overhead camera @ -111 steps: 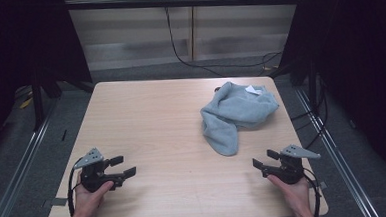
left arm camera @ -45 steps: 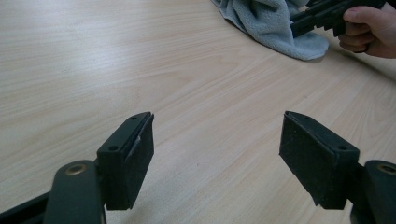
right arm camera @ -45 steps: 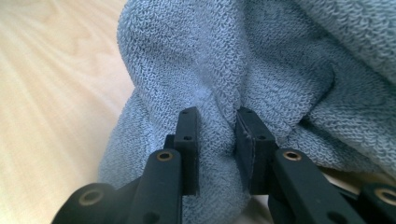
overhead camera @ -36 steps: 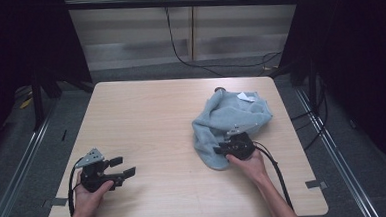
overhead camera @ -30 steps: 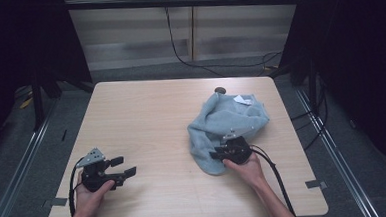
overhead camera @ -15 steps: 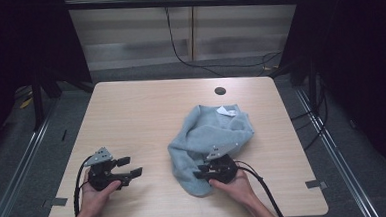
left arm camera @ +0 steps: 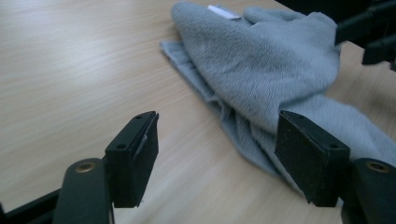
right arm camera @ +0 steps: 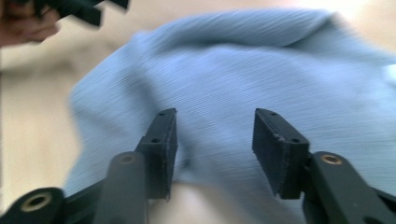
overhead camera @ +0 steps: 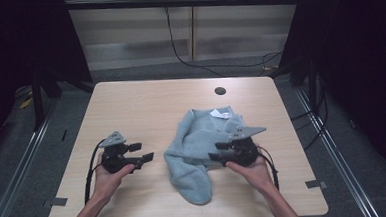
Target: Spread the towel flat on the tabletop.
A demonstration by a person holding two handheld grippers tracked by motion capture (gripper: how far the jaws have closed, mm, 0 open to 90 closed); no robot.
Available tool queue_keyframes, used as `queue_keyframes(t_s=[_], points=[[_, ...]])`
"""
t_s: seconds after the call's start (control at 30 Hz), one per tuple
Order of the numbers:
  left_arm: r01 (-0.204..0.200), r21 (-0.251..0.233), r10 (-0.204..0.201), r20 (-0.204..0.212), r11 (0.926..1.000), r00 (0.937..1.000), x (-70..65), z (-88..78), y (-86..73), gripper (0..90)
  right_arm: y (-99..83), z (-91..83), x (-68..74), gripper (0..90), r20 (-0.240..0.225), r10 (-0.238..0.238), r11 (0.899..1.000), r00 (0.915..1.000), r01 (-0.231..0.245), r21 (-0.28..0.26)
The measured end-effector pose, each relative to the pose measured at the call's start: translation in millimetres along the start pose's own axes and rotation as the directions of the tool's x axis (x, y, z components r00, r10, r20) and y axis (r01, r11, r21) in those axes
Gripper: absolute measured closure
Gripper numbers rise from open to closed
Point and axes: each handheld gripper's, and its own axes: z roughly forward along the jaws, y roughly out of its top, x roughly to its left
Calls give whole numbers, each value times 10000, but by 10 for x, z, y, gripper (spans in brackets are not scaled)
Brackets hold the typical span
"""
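A crumpled grey cloth [overhead camera: 195, 143] with a white label [overhead camera: 220, 114] lies right of the middle of the wooden table [overhead camera: 141, 106]. My right gripper [overhead camera: 214, 154] hovers at the cloth's right side and points left. Its jaws have just been opening and stand apart above the cloth [right arm camera: 233, 60], gripping nothing [right arm camera: 215, 116]. My left gripper [overhead camera: 145, 152] sits just left of the cloth and points right at it. Its jaws have just been closing a little but stay wide [left arm camera: 217, 122], with bare table between them and the cloth's edge [left arm camera: 261, 60] by the right jaw.
A round dark hole [overhead camera: 220, 91] sits near the table's far edge. Dark frames and cables stand beyond the table. The other hand's gripper [left arm camera: 369, 32] shows past the cloth in the left gripper view. Bare wood stretches across the table's left and far parts.
The right gripper dragged the cloth from the far right toward the front middle, then let go and lifted off it. The left gripper moved right, up to the cloth.
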Motion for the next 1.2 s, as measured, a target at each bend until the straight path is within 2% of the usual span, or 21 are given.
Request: queue_keyframes(t_s=[0.07, 0.1, 0.13, 0.2, 0.27, 0.3, 0.33, 0.37, 0.4, 0.5, 0.6, 0.67, 0.73, 0.8, 0.83, 0.87, 0.9, 0.93, 1.0, 1.13, 1.2], points=[[159, -81, -156, 319, 9998, 9994, -38, 208, 91, 326, 56, -20, -133, 440, 296, 162, 9999, 9994, -161, -40], [159, -81, -156, 319, 9998, 9994, -38, 208, 91, 326, 80, -18, -202, 416, 533, 129, 9999, 9985, -128, -26], [199, -84, -195, 429, 9998, 9989, -57, 288, 107, 326, 80, -18, -202, 416, 533, 129, 9999, 9985, -128, -26], [241, 175, -253, 677, 9996, 9974, -117, 464, 114, 302, 110, 32, -353, 354, 674, 364, 9993, 9971, -364, -11], [122, 448, -156, 765, 9989, 9969, -172, 589, 85, 298, 98, 111, -462, 276, 729, 580, 9983, 9957, -585, 53], [-169, 769, 105, 822, 9969, 9966, -221, 656, 50, 321, 53, 218, -530, 255, 763, 689, 9968, 9947, -718, 348], [-169, 769, 105, 822, 9969, 9966, -221, 656, 50, 353, 53, 218, -530, 255, 763, 689, 9968, 9947, -718, 348], [-391, 896, 309, 910, 9952, 9954, -245, 670, 26, 384, -19, 337, -548, 225, 826, 679, 9939, 9943, -747, 817], [-438, 969, 341, 997, 9943, 9944, -253, 668, 9, 384, -19, 337, -548, 225, 826, 679, 9939, 9943, -747, 817], [-641, 1237, 479, 1304, 9902, 9903, -266, 612, -34, 516, -168, 494, -493, 238, 854, 686, 9881, 9940, -795, 1317], [-607, 1292, 381, 1707, 9898, 9846, -278, 501, -55, 542, -216, 522, -449, 289, 804, 575, 9881, 9951, -683, 1382], [-525, 1071, 330, 1758, 9929, 9839, -272, 407, -42, 523, -225, 524, -383, 376, 726, 298, 9868, 9969, -409, 1569], [-362, 755, 236, 1613, 9965, 9866, -248, 317, -7, 462, -237, 539, -314, 429, 541, 131, 9871, 9984, -216, 1585], [-307, 512, 234, 1389, 9982, 9900, -205, 244, 42, 404, -242, 589, -231, 466, 241, -74, 9890, 9997, 38, 1477], [-106, 82, 95, 1192, 9999, 9928, -150, 181, 66, 370, -227, 646, -126, 500, -140, -325, 9882, 9994, 343, 1493], [120, -35, -114, 1208, 9999, 9926, -111, 158, 67, 350, -222, 665, -88, 506, -287, -408, 9880, 9988, 446, 1478], [120, -35, -114, 1208, 9999, 9926, -111, 158, 67, 323, -216, 681, -38, 518, -429, -517, 9864, 9977, 577, 1541], [402, -126, -384, 1172, 9991, 9924, -44, 141, 57, 312, -211, 696, 10, 538, -546, -644, 9853, 9964, 722, 1551], [531, -144, -510, 1219, 9985, 9912, -11, 143, 51, 289, -215, 702, 50, 583, -754, -635, 9855, 9951, 745, 1526], [980, -637, -893, 1284, 9931, 9877, 60, 126, 60, 295, -224, 697, 65, 627, -1004, -593, 9862, 9932, 739, 1483], [1041, -751, -969, 941, 9917, 9908, 90, 110, 72, 305, -221, 691, 87, 670, -1155, -679, 9852, 9910, 849, 1492]])
